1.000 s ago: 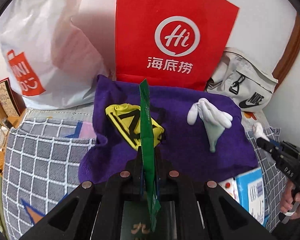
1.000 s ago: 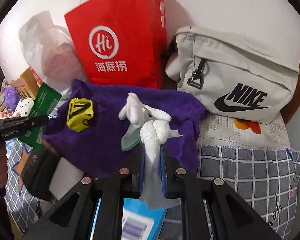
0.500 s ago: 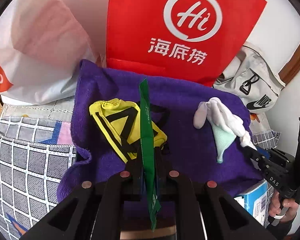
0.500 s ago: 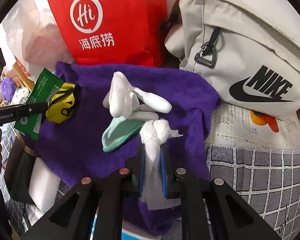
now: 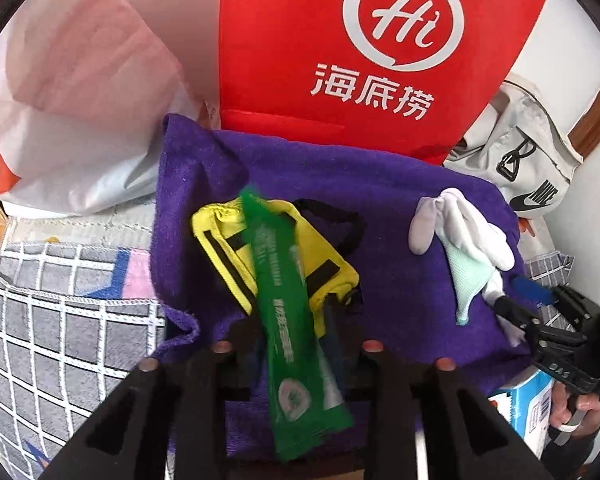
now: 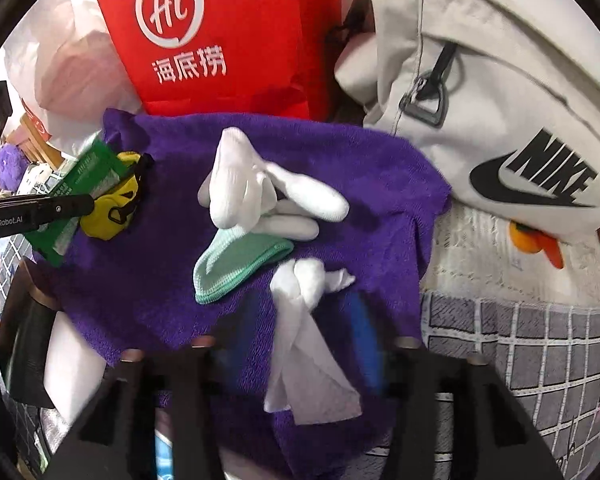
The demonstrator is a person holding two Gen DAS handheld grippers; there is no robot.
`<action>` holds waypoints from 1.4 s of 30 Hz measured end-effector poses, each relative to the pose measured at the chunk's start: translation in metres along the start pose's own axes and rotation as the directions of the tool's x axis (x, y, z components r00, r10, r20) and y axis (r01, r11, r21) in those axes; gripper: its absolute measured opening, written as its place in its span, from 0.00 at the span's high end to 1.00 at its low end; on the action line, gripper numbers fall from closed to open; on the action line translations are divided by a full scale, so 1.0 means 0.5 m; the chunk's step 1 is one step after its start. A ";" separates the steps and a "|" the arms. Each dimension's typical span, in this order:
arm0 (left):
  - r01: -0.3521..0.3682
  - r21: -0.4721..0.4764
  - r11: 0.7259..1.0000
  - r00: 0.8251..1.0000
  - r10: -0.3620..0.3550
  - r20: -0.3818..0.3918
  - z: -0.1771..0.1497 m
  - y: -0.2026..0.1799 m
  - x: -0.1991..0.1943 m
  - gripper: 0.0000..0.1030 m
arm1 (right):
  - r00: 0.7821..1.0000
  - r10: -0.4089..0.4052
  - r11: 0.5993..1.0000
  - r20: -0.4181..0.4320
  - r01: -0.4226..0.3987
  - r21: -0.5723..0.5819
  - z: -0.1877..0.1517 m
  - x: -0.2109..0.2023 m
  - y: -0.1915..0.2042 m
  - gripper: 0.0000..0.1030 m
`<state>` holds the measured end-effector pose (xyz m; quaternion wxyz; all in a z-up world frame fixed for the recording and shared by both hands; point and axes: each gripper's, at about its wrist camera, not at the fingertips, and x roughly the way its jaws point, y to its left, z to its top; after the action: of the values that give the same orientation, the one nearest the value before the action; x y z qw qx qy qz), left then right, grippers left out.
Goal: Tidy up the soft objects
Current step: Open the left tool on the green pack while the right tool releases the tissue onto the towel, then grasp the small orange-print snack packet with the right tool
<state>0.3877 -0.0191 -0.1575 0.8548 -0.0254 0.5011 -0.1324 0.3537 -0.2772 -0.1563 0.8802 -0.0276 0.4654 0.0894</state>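
Green packet [image 5: 292, 304] and white tissue [image 6: 304, 332] lie loose on purple towel [image 5: 400, 208] — both grippers' jaws spread, empty.

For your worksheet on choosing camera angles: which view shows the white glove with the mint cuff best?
The right wrist view. There the white glove lies large near the middle of the purple towel, its fingers and mint cuff all plain. The left wrist view shows the same glove smaller, off to the right edge, with the right gripper beside its cuff.
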 end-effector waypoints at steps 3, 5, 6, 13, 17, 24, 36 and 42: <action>-0.027 0.001 1.000 1.000 0.027 0.005 -0.004 0.003 -0.009 0.55 | 1.000 0.000 1.000 0.026 0.000 -0.003 0.002 -0.019 0.004 0.43; -0.054 0.006 0.999 0.998 0.054 0.020 -0.009 0.002 -0.022 0.53 | 0.999 0.000 1.000 0.036 -0.001 0.007 0.005 -0.030 0.004 0.39; -0.064 0.009 0.998 0.998 0.064 0.025 -0.012 0.002 -0.028 0.53 | 0.999 0.000 1.000 0.040 0.000 0.011 0.006 -0.036 0.004 0.37; -0.092 0.011 0.996 0.994 0.091 0.068 -0.053 -0.003 -0.106 0.46 | 0.996 0.000 0.999 0.087 -0.004 0.043 -0.011 -0.105 0.032 0.36; -0.102 0.015 0.995 0.991 0.100 0.093 -0.087 -0.004 -0.158 0.45 | 0.993 0.022 0.999 0.113 -0.027 0.046 -0.039 -0.149 0.065 0.36; -0.128 0.019 0.992 0.985 0.125 0.120 -0.160 -0.008 -0.221 0.44 | 0.991 0.046 0.999 0.124 -0.043 -0.024 -0.098 -0.207 0.138 0.36; -0.155 -0.021 0.988 0.981 0.156 0.115 -0.236 0.055 -0.248 0.44 | 0.999 -0.016 0.991 0.034 0.020 -0.132 -0.162 -0.163 0.232 0.49; -0.132 -0.028 0.991 0.984 0.134 0.115 -0.239 0.063 -0.242 0.44 | 0.999 -0.034 0.992 0.033 0.038 -0.120 -0.159 -0.151 0.238 0.51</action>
<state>0.2348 0.0523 -0.1196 0.8893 -0.0085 0.4522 -0.0682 0.2254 -0.1809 -0.1350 0.8854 -0.0876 0.4449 0.1019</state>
